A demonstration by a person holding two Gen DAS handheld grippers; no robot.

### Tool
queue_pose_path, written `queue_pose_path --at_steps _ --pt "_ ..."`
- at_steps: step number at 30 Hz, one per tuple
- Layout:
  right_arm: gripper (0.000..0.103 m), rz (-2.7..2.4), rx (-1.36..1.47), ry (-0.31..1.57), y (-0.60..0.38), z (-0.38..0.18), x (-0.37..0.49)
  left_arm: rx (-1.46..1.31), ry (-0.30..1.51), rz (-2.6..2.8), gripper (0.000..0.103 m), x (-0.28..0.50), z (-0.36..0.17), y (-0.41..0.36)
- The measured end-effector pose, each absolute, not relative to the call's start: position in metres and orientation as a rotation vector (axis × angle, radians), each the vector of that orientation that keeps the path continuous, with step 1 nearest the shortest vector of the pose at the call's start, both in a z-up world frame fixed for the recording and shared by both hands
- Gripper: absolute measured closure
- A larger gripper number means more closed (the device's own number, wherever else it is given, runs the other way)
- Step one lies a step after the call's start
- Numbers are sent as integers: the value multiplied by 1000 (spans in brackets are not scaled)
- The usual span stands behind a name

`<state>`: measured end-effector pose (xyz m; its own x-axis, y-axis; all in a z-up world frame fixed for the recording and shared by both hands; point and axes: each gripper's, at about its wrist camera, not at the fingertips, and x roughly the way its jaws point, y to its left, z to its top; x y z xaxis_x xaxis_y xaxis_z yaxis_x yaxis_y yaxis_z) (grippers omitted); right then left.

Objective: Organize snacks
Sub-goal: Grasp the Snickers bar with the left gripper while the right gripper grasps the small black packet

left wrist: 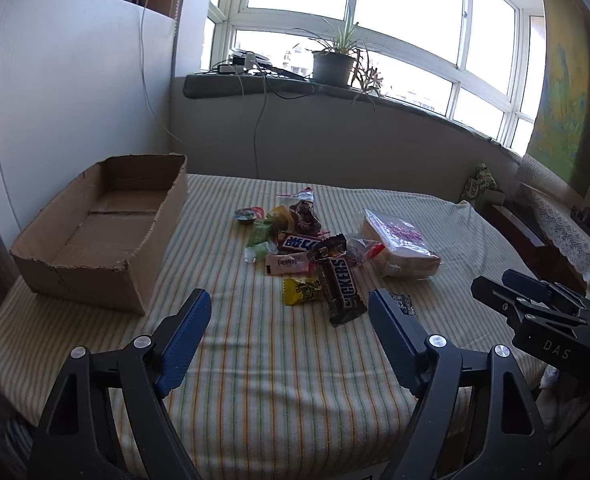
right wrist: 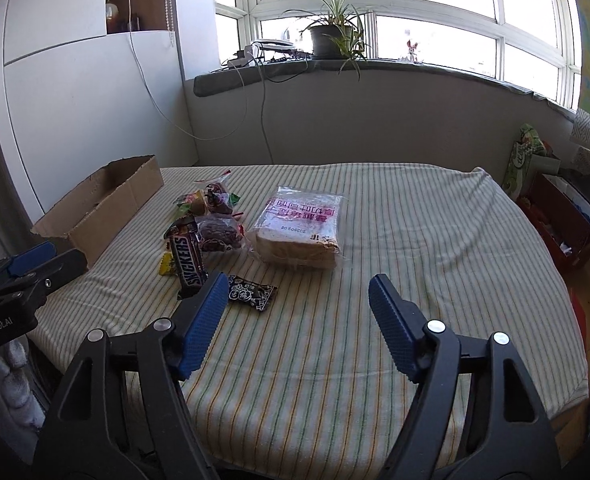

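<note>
A pile of small snacks lies mid-table, with a Snickers bar (left wrist: 341, 286) (right wrist: 188, 260) nearest me and a yellow packet (left wrist: 301, 291) beside it. A bagged loaf of sliced bread (left wrist: 399, 246) (right wrist: 301, 226) lies to their right. A small black packet (right wrist: 251, 293) lies in front of the pile. An empty cardboard box (left wrist: 103, 220) (right wrist: 103, 204) stands at the table's left. My left gripper (left wrist: 289, 312) is open and empty, short of the Snickers bar. My right gripper (right wrist: 299, 300) is open and empty, near the black packet.
The table has a striped cloth (right wrist: 395, 280). A windowsill with a potted plant (right wrist: 331, 36) and cables runs behind. A white cabinet (left wrist: 67, 92) stands at the left. Boxes and clutter (right wrist: 555, 220) sit beyond the table's right edge.
</note>
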<state>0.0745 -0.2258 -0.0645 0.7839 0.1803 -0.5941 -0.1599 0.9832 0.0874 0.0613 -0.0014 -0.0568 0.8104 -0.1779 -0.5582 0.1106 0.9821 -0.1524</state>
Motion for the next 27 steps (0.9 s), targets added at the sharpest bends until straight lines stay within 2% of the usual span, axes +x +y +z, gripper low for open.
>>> queue_pose_path --at_steps 4,9,16,24,27 --pt "41 248 10 681 -218 -74 87 -150 649 -197 27 74 -65 -4" --pt "58 371 -42 752 -207 -87 109 -162 694 -253 37 91 -73 -13" --pt "60 465 -170 811 -195 -101 131 -181 770 -285 48 124 -92 -25" --pt "61 556 -229 871 -191 -113 149 -182 819 -277 49 146 -104 -38" --pt "61 563 -258 875 -189 -113 151 -168 829 -266 53 151 -107 -43"
